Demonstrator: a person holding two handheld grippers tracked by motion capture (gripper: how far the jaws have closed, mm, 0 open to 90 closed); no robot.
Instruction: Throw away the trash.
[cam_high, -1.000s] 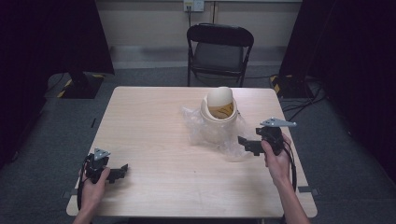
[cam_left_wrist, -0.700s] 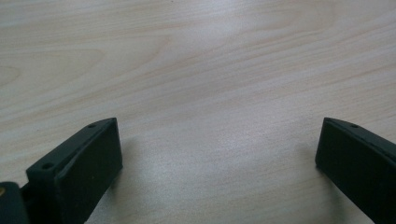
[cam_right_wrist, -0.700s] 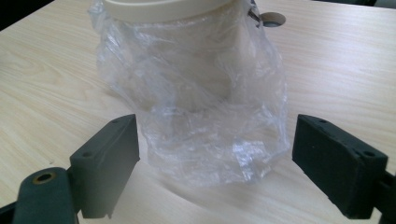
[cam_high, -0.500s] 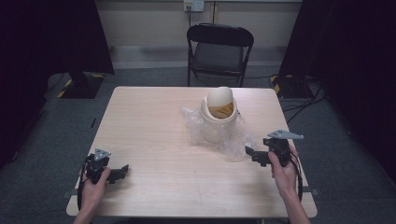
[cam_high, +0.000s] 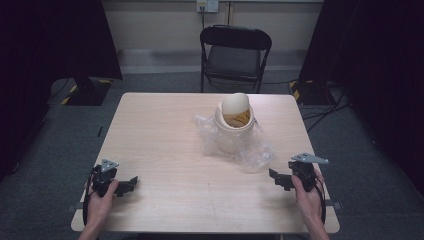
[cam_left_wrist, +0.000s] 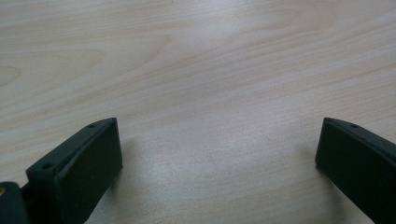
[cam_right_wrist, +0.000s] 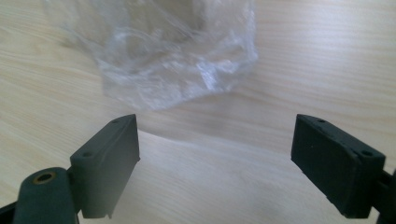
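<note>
Your right gripper (cam_high: 278, 178), jaws wide open and just narrowing with nothing between them, sits nearest the clear plastic bag (cam_right_wrist: 177, 65), directly ahead of its jaws.

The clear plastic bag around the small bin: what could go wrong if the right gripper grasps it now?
1. The clear plastic bag is thin and crumpled; the open fingers of the right gripper may catch only a loose fold that could slip out or tear.
2. The bag wraps the base of the small bin. Pulling it sideways could tip the bin, whose swing lid stands tilted.
3. The left gripper rests far away, so nothing steadies the bin.
</note>
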